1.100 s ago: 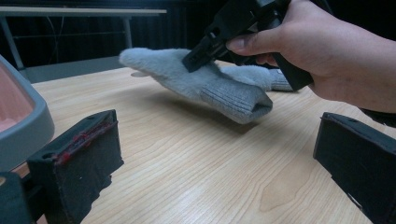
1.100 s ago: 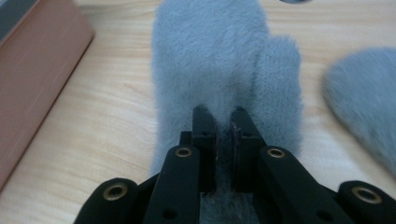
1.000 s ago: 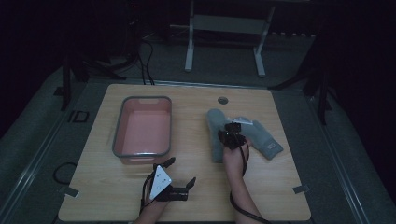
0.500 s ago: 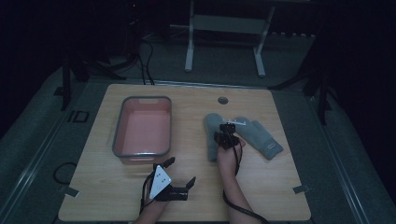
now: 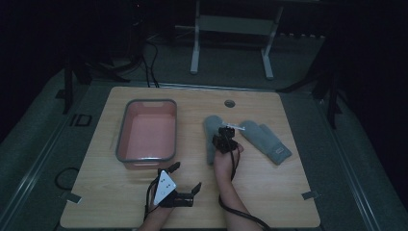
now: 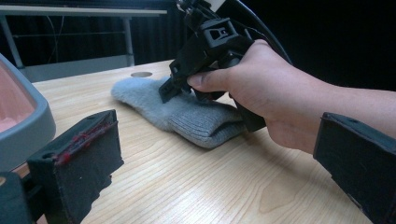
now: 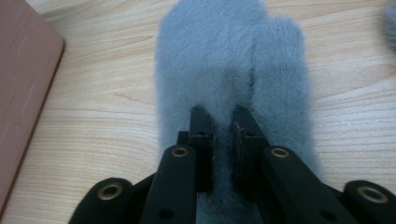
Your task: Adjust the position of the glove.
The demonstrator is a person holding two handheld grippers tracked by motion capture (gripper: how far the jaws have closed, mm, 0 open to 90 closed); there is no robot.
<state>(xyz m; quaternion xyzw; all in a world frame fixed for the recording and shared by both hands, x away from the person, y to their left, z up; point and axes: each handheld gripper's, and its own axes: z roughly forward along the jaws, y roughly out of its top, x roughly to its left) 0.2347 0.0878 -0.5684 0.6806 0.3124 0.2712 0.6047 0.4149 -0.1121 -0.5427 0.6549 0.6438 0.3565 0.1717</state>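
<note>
Since the earlier frames, the right tongs (image 5: 225,139) have moved to the left, away from the right mitten (image 5: 267,140) and onto the left mitten (image 5: 210,137); the left tongs (image 5: 185,182) have stayed in the same place near the front edge of the tabletop (image 5: 279,192).

Now, in the right gripper view, the right tongs (image 7: 223,122) are narrowed on a fold of the grey fuzzy left mitten (image 7: 224,60), with fabric pinched between the two black jaws. This mitten lies flat on the wood, in the middle of the tabletop, with its knitted cuff toward the person. In the left gripper view the same mitten (image 6: 187,114) is seen from the side, and the person's right hand (image 6: 261,93) presses the right tongs (image 6: 170,88) down onto it.

The right mitten lies just beside the first one, to its right, turned at an angle, and I cannot tell whether the two touch.

The left tongs rest low over the wood with the jaws wide apart and nothing between them. The pink tray (image 5: 126,144) with a grey rim stands on the left part of the tabletop, apart from both mittens; its corner (image 6: 28,126) is near the left tongs' jaw in the left gripper view.
</note>
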